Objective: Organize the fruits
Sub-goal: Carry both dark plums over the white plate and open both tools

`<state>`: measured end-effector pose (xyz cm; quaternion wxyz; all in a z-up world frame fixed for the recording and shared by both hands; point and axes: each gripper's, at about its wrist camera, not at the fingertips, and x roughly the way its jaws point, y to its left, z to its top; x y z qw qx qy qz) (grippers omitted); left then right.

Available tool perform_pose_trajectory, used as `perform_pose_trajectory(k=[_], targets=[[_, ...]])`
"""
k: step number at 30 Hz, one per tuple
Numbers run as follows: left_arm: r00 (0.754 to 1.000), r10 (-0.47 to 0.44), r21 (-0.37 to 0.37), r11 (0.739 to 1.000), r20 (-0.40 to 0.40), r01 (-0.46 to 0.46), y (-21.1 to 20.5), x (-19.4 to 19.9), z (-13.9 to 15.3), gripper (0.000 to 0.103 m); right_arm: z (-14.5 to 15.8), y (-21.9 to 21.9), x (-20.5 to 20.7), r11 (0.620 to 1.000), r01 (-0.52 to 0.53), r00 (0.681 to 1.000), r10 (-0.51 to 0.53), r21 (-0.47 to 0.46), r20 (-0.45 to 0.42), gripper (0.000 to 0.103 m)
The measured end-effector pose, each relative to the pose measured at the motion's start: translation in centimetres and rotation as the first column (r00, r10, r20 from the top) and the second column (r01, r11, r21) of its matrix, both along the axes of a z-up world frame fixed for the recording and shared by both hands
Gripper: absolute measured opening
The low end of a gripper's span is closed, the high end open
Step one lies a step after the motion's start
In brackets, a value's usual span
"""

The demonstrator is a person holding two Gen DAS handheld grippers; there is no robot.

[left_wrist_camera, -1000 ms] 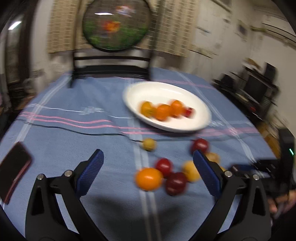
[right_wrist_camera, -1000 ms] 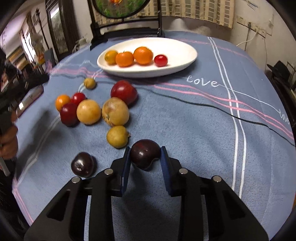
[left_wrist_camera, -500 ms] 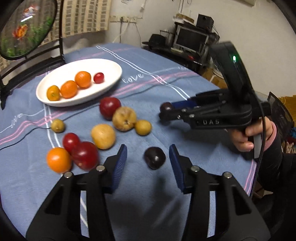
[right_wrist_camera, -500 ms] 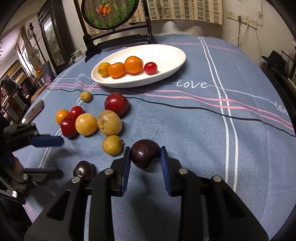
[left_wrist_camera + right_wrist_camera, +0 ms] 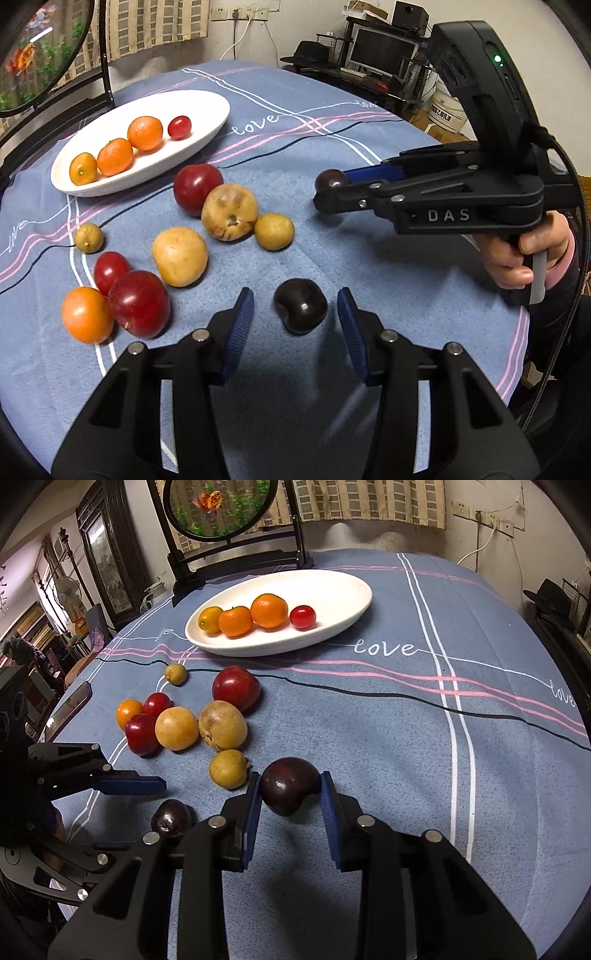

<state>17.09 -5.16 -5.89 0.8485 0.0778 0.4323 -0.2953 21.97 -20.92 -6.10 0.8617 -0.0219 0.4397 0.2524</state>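
My right gripper (image 5: 290,794) is shut on a dark plum (image 5: 289,790) and holds it above the blue cloth; it also shows in the left wrist view (image 5: 330,184). My left gripper (image 5: 295,314) is open, its fingers on either side of a second dark plum (image 5: 300,311) that lies on the cloth, not touching it. That plum also shows in the right wrist view (image 5: 170,818). A white oval plate (image 5: 332,590) at the back holds three orange fruits and a red cherry tomato (image 5: 302,617). Several red, yellow and orange fruits lie loose in a cluster (image 5: 181,254).
A round screen on a black stand (image 5: 221,506) is behind the plate. A phone (image 5: 70,709) lies at the table's left edge. Shelves with a monitor (image 5: 380,51) stand beyond the far side. The cloth (image 5: 424,738) is right of the fruit.
My left gripper swung from facing the plate to the dark plum on the cloth and came closer to it. My right gripper kept hold of its plum and lifted slightly.
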Motion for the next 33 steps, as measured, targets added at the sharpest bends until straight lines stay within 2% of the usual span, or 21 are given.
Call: perform_pose_trajectory(k=[6, 12, 15, 17, 33], targets=[[0.999, -0.026, 0.023, 0.999, -0.020, 0.026, -0.9, 0.1, -0.8, 0.042, 0.2, 0.0, -0.2, 1.000, -0.009, 1.000, 0.009, 0.011, 0.009, 0.032], [1.000, -0.020, 0.051, 0.999, -0.005, 0.021, -1.5, -0.2, -1.1, 0.042, 0.1, -0.1, -0.1, 1.000, -0.002, 1.000, 0.002, 0.009, 0.008, 0.032], [1.000, -0.009, 0.057, 0.998, 0.001, 0.009, -1.5, -0.2, -1.0, 0.037, 0.1, 0.0, -0.1, 1.000, -0.001, 1.000, 0.001, 0.007, 0.005, 0.032], [1.000, 0.003, 0.051, 0.999, 0.002, -0.003, -1.3, 0.0, -1.0, 0.030, 0.1, 0.0, -0.1, 1.000, 0.000, 1.000, 0.000, 0.006, 0.005, 0.032], [0.998, 0.052, -0.017, 0.999, 0.038, -0.051, 0.2, 0.3, 0.6, 0.030, 0.3, 0.0, -0.3, 0.999, -0.011, 1.000, 0.011, 0.036, 0.013, 0.032]])
